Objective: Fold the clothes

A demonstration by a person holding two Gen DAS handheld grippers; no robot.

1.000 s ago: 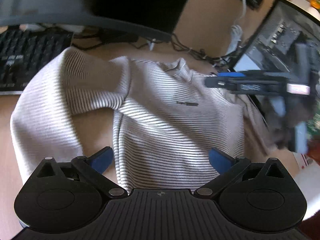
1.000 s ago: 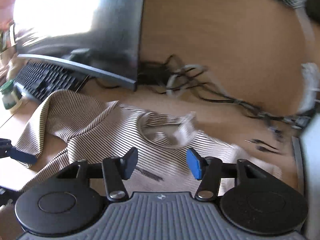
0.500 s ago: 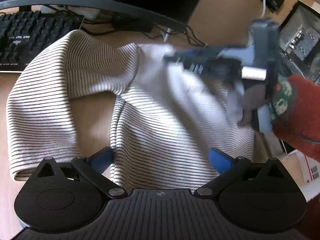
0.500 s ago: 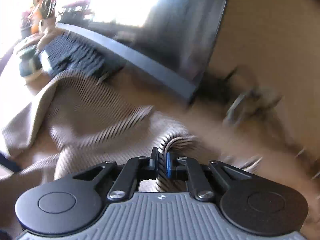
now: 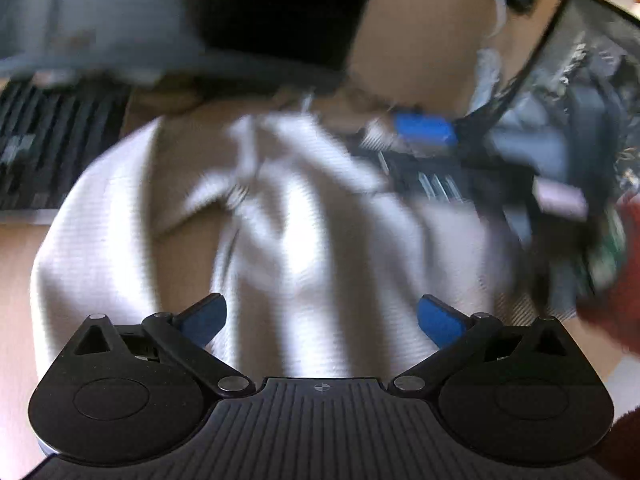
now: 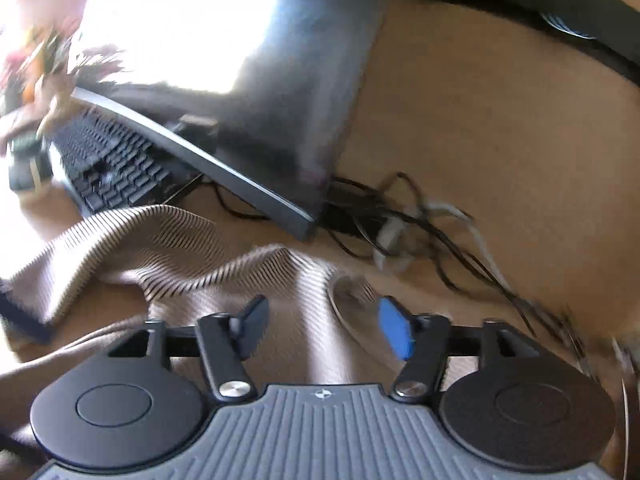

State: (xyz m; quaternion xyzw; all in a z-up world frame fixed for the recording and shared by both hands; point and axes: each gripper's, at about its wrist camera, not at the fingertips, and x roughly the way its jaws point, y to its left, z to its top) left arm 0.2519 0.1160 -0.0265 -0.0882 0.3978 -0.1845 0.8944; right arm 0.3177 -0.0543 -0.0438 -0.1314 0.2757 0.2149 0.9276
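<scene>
A cream sweater with thin dark stripes point(image 5: 304, 240) lies spread on the wooden desk, one sleeve folded over at the left. My left gripper point(image 5: 322, 318) hovers open above its lower half, nothing between the blue pads. The right wrist view shows the same sweater point(image 6: 168, 248) rumpled, its neckline point(image 6: 348, 288) just ahead of my right gripper point(image 6: 324, 326), which is open and holds nothing. In the left wrist view, the right gripper point(image 5: 424, 132) appears blurred over the sweater's far right shoulder, held by a hand in a red sleeve point(image 5: 624, 280).
A curved monitor point(image 6: 256, 120) stands behind the sweater, with a black keyboard point(image 6: 112, 164) under it at the left. Tangled cables point(image 6: 400, 232) lie at the back right. An open computer case point(image 5: 580, 100) stands to the right.
The right gripper, shut on the sweater's collar half a second ago, has opened and let go. It has drawn back toward the right shoulder. The left gripper stays open over the hem.
</scene>
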